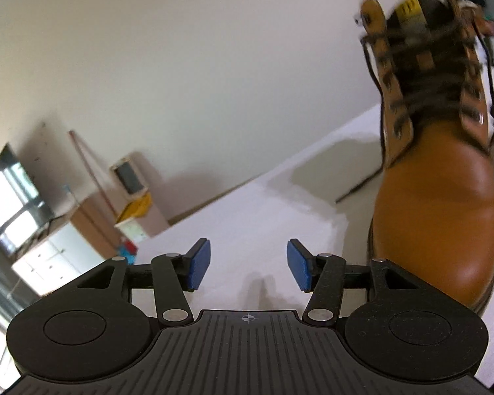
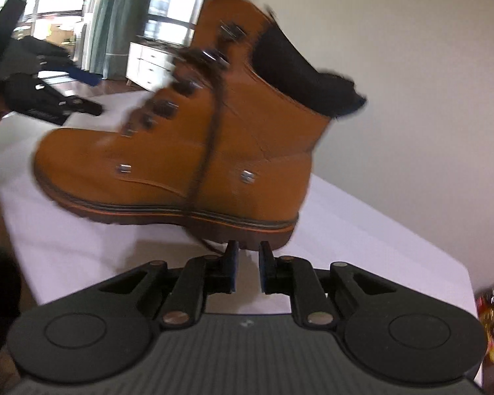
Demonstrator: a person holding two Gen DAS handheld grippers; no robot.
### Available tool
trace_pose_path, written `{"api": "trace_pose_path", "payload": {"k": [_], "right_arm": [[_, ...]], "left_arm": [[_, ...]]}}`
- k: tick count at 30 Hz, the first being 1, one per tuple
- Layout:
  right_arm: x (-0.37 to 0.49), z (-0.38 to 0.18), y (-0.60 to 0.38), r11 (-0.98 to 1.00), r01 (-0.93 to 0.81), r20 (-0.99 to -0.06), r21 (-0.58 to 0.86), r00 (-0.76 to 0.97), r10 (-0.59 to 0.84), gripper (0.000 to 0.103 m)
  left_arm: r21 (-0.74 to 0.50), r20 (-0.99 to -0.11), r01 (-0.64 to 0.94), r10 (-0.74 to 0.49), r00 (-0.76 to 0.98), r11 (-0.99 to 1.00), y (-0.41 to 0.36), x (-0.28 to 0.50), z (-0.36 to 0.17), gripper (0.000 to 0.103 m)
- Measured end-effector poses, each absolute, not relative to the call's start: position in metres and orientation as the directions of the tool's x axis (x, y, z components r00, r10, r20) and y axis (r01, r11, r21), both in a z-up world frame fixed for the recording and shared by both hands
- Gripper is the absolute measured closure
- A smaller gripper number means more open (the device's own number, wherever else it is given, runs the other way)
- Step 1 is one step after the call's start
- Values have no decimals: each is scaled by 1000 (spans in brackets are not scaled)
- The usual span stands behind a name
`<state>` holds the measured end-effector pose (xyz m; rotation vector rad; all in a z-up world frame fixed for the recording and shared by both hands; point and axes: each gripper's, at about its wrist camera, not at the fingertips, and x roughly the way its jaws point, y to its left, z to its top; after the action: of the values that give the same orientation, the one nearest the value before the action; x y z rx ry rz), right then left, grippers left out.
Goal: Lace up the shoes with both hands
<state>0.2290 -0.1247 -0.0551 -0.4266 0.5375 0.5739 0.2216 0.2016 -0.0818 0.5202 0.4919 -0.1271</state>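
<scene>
A tan leather boot (image 1: 438, 197) stands on the white table (image 1: 263, 217), toe towards me, with dark laces crossed up its front. One loose lace (image 1: 375, 125) hangs down its left side, and its end lies on the table. My left gripper (image 1: 248, 263) is open beside the toe, with nothing between its blue pads. The right wrist view shows the boot (image 2: 181, 151) side-on and blurred, a lace (image 2: 207, 151) running down its flank. My right gripper (image 2: 247, 263) is just before the heel sole, jaws a narrow gap apart and empty. The left gripper's black body (image 2: 42, 105) shows beyond the toe.
Off the table's far edge in the left wrist view are a dark screen (image 1: 13, 204), a white drawer unit (image 1: 52, 263) and cardboard boxes (image 1: 138, 197). A colourful packet (image 2: 492, 316) sits past the table's right edge. Plain wall stands behind the boot.
</scene>
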Motion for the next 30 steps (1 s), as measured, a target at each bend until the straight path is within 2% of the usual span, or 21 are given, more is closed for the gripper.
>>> {"api": "trace_pose_path", "payload": {"k": [1, 4, 10, 15, 24, 25, 26, 28, 30], "right_arm": [[234, -57, -124, 761, -608, -587, -225, 708, 392, 89], [251, -61, -120, 756, -617, -597, -219, 697, 397, 90], [284, -59, -121, 734, -641, -587, -224, 690, 423, 90], [330, -60, -112, 655, -712, -582, -255, 653, 484, 90], [392, -64, -113, 550, -808, -571, -212, 559, 601, 90], [395, -64, -116, 545, -812, -575, -207, 552, 604, 88], [397, -64, -120, 544, -813, -577, -209, 552, 603, 80], [394, -58, -135, 560, -797, -566, -225, 575, 591, 74], [389, -50, -153, 585, -776, -548, -234, 602, 580, 74]], "left_arm": [[429, -486, 269, -31, 874, 862, 203, 222, -84, 58], [359, -484, 289, -87, 871, 887, 209, 216, -77, 61], [325, -486, 324, -138, 863, 888, 186, 197, -75, 61], [286, -477, 304, -140, 868, 909, 143, 188, -75, 58], [225, -461, 206, -82, 884, 952, 95, 194, -83, 58], [230, -461, 203, -77, 884, 952, 96, 194, -84, 55], [235, -460, 199, -72, 885, 951, 97, 193, -84, 49], [234, -450, 199, -75, 890, 952, 108, 194, -78, 47], [260, -439, 214, -81, 895, 942, 116, 199, -72, 47]]}}
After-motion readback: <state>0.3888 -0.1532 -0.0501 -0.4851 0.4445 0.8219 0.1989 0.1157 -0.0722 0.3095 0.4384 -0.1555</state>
